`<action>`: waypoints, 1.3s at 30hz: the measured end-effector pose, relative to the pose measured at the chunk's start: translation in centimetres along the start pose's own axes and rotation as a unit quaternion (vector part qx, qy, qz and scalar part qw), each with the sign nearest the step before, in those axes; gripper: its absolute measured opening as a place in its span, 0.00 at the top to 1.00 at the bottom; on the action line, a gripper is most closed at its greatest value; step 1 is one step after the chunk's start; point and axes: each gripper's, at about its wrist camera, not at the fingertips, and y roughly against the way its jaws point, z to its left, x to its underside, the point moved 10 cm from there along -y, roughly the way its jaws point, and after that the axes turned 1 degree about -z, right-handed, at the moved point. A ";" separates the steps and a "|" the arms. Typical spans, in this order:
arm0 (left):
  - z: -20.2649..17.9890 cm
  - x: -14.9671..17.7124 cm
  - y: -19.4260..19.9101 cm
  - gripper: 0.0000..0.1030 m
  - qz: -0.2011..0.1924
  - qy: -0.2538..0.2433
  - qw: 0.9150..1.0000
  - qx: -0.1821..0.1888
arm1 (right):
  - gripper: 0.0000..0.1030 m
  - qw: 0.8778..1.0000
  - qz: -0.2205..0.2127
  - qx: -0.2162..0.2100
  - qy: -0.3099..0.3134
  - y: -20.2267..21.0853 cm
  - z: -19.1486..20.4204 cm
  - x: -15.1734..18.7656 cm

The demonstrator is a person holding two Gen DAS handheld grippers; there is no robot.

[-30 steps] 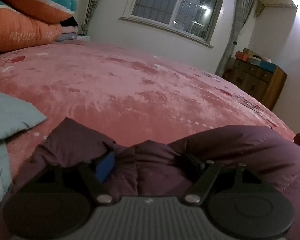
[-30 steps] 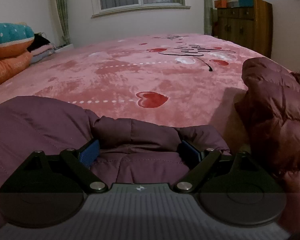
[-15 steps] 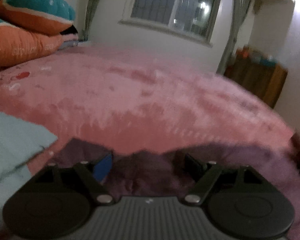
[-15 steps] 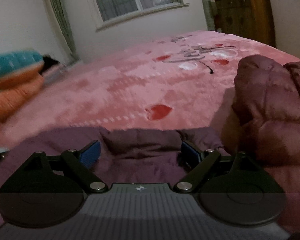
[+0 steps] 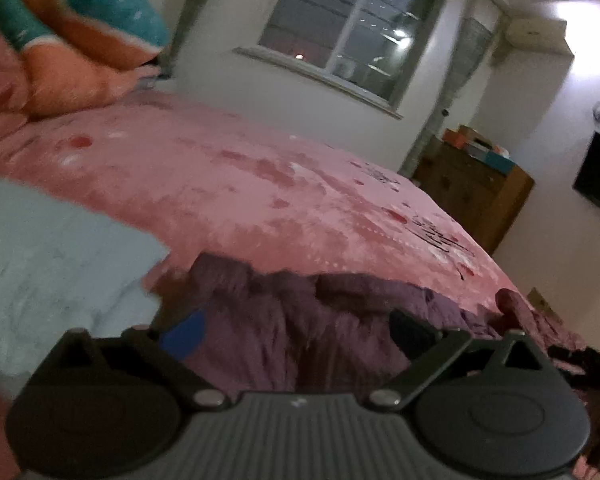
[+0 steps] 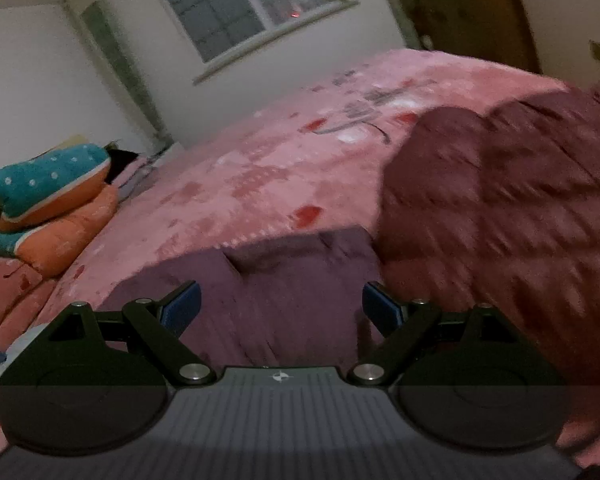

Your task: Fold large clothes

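On the bed with its pink plush heart-print blanket (image 5: 260,184) lies the purple quilted padded jacket (image 5: 284,320), crumpled at the near edge. Left hand-held gripper (image 5: 296,330): its jaws are opening, spread wide over the jacket, no pad pressing it. Right hand-held gripper (image 6: 280,306) stands released, blue pads apart above the same purple fabric. Beside it bulks a maroon puffy quilted coat (image 6: 500,200). A pale blue cloth (image 5: 52,264) lies left of the jacket.
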 end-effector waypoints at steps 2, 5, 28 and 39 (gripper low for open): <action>0.2 1.2 1.0 0.04 0.005 0.008 1.000 -0.006 | 0.00 1.000 -0.003 0.010 -0.012 1.0 -0.4 0.9; -0.1 2.6 2.3 0.04 0.012 0.005 1.000 -0.006 | 0.00 1.000 -0.005 0.025 -0.010 2.6 -0.2 2.1; 6.1 6.7 4.5 0.04 0.026 0.101 0.995 0.006 | 0.00 0.983 0.048 0.023 -0.176 5.4 -4.9 6.9; 5.7 5.3 -0.1 0.04 0.043 0.074 0.995 0.040 | 0.00 0.972 0.072 -0.026 -0.224 2.5 -6.3 7.3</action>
